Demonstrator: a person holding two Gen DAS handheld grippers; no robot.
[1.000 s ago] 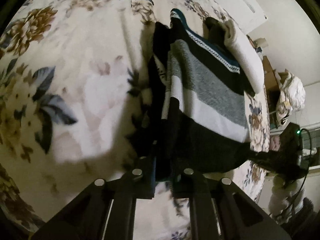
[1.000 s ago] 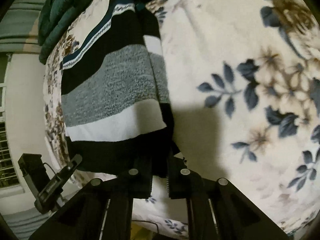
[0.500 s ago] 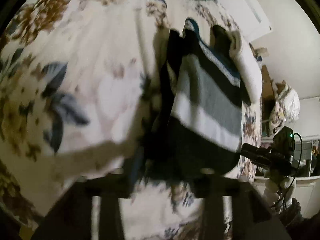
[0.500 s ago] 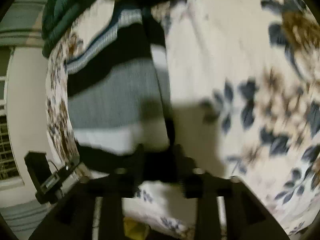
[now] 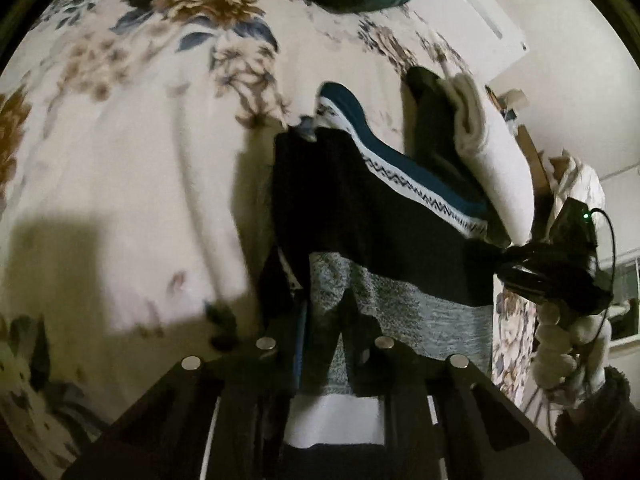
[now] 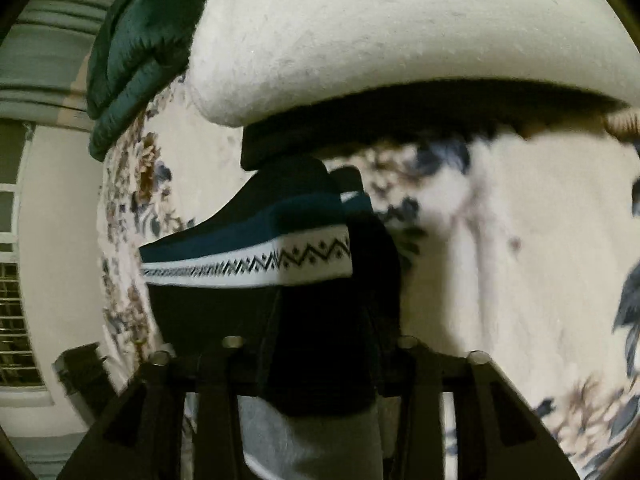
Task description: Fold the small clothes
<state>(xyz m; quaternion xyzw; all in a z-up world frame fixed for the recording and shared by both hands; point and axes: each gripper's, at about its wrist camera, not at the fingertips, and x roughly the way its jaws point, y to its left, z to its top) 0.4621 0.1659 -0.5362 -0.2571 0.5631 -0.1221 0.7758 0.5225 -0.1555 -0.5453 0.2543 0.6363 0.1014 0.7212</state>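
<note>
A striped knit garment [image 5: 400,248], with black, grey, white and teal bands, lies on the floral bedspread [image 5: 120,168]. My left gripper [image 5: 324,328] stands open over its grey band near the left edge; the white band shows between the fingers. My right gripper [image 6: 320,320] stands open over the black band, just short of the white zigzag stripe [image 6: 280,264] and teal band. In the left wrist view the right gripper's body [image 5: 560,272] and a gloved hand appear at the garment's right edge.
A folded cream garment [image 6: 380,40] on a dark one lies just beyond the striped garment. A dark green blanket [image 6: 136,48] lies at the far side of the bed. The bed edge and a wall with a window [image 6: 12,320] lie to the left of the right gripper.
Both grippers were shut on the garment's near black hem; they have moved forward over the garment and now stand open. The cream garment looms much closer in the right wrist view.
</note>
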